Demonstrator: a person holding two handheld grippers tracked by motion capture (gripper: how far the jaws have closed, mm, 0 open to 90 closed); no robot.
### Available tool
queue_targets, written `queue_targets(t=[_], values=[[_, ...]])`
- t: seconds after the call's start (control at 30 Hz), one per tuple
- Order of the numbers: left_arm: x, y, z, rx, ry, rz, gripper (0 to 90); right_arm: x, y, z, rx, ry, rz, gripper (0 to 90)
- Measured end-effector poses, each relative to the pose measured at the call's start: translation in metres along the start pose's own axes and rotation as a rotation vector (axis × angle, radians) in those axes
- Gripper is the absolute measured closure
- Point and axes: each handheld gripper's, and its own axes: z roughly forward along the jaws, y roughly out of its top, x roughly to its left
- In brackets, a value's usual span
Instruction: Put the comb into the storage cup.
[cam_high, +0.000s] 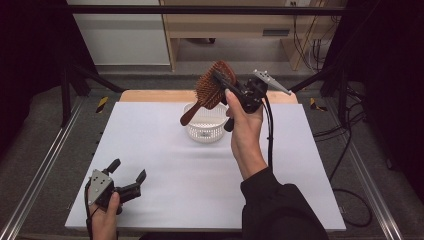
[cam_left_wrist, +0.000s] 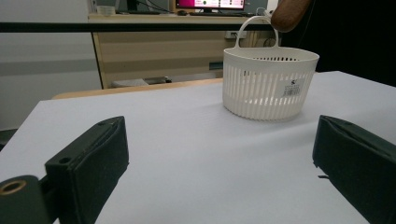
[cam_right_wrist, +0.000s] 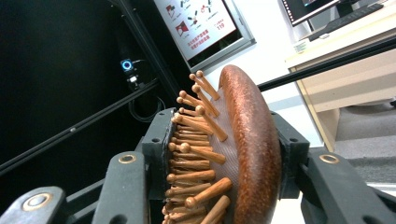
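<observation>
Left tool (cam_high: 129, 175) sits low at the near-left corner of the bench (cam_high: 165, 165), well short of the basket (cam_high: 204, 128), jaws spread wide with nothing between them. Basket stands upright on the bench, white, slatted, handle up. Right tool (cam_high: 220, 82) is held in the air just above and behind the basket, clamped on the head of the wooden hairbrush (cam_high: 210, 90), one jaw on the bristle side, one on the back. Brush handle angles down toward the basket's left rim, not touching it.

Pale wooden shelving (cam_high: 225, 25) behind, grey floor (cam_high: 45, 150)
</observation>
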Motion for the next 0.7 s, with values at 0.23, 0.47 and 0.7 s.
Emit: queue_targets(t=[0.23, 0.47, 0.7], values=[[0.000, -0.001, 0.001, 0.003, -0.003, 0.001, 3.6, -0.004, 0.001, 0.004, -0.009, -0.014, 0.005, 51.2], [0.000, -0.001, 0.001, -0.001, -0.010, 0.001, 3.5, -0.006, 0.007, 0.002, -0.027, -0.023, 0.000, 51.1], [-0.001, -0.002, 0.001, 0.005, -0.019, -0.001, 3.6, -0.010, 0.011, 0.000, -0.029, -0.039, -0.013, 51.1]])
